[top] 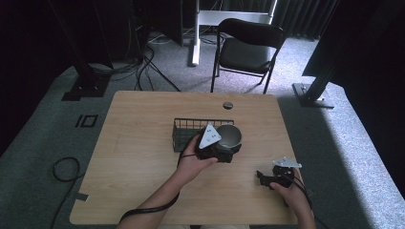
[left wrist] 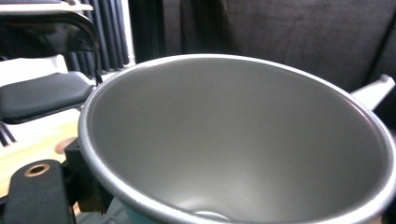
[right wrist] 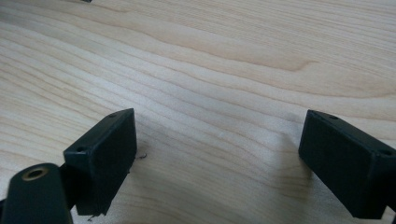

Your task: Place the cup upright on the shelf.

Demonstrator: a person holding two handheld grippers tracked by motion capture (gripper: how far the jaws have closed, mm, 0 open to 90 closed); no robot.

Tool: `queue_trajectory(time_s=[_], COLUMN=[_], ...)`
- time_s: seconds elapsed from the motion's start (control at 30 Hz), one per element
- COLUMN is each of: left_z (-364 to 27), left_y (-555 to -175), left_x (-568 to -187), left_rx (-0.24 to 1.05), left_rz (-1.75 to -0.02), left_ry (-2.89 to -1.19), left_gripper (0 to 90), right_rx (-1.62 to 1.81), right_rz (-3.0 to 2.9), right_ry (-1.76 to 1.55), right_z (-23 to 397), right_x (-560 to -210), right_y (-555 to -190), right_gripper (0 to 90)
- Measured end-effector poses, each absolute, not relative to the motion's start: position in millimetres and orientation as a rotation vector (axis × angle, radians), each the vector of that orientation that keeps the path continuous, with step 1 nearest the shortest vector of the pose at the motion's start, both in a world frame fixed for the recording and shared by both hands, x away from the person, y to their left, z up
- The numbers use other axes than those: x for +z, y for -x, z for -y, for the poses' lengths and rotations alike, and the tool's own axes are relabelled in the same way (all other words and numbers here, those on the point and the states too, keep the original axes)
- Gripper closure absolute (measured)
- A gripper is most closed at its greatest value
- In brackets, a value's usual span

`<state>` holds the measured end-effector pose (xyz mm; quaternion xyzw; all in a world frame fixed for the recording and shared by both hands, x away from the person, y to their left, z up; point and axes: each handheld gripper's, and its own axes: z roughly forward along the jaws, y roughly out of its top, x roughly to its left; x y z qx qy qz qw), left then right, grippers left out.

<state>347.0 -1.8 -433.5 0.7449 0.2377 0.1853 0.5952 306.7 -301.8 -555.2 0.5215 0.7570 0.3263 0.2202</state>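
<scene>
While the bowl is held up: the work looks partway through, with the carrying in hand and the setting-down left.
Wire basket (top: 184, 131): sits on the table (top: 138, 157) at mid-depth, just left of the bowl; from the high view I cannot tell whether anything lies in it.
Left gripper (top: 224, 153): clamped on the near rim of the metal bowl (top: 230, 135), the person's left hand (top: 193, 160) wrapped around its body.
Bowl position: just beside the basket's right end, seemingly lifted off the table; the left gripper view shows its grey inside (left wrist: 233, 140) bare, rim tilted toward the camera.
Done so far: the bowl appears picked up and secured.
Left to do: placing it, probably into or next to the basket; which one is a guess.
Right gripper (top: 266, 178): rests low over the table near the front right edge, well apart from the bowl, its jaws spread wide with bare wood between them, holding nothing.
Risk: a one-sided rim pinch could let the bowl swing.
</scene>
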Motion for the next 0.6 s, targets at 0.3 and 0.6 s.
queue_trajectory(time_s=[0.3, 0.6], left_z=[-11.7, -14.6], left_y=[-361.2, -378.2], left_x=[-418.1, -402.6], left_rx=[0.534, 0.643], left_rz=[-0.667, -0.836], left_ry=[-1.675, -1.613], left_gripper=[13.8, 13.8], right_rx=[0.902, 0.903], right_rz=[-2.094, -2.094], right_ry=[-1.443, -1.443], right_z=[301.7, 301.7], right_x=[-555.2, -555.2], right_y=[-306.7, -306.7], right_gripper=[11.0, 11.0])
